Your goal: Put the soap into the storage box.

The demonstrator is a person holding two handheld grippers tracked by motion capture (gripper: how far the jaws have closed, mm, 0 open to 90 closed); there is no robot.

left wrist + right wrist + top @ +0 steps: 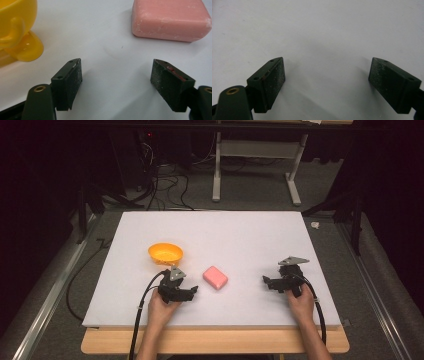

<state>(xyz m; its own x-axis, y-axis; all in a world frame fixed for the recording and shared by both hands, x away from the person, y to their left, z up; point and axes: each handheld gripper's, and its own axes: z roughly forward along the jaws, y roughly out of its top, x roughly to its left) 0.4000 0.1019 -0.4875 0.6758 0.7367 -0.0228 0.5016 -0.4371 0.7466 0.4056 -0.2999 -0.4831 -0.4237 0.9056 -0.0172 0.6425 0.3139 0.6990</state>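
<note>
Rounded pink soap-like bar (215,277), centre: yellow plastic bowl (165,254) beyond-left, left gripper (192,292) beside, right gripper (267,281) well right, both wide-jawed, empty; likely pre-grasp, needing straddling approach.

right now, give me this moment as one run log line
left gripper open, empty | right gripper open, empty | pink soap bar on white table between grippers | orange bowl upright, behind left gripper

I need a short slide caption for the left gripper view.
Open left gripper above the white table, yellow bowl and pink soap bar ahead.
</note>
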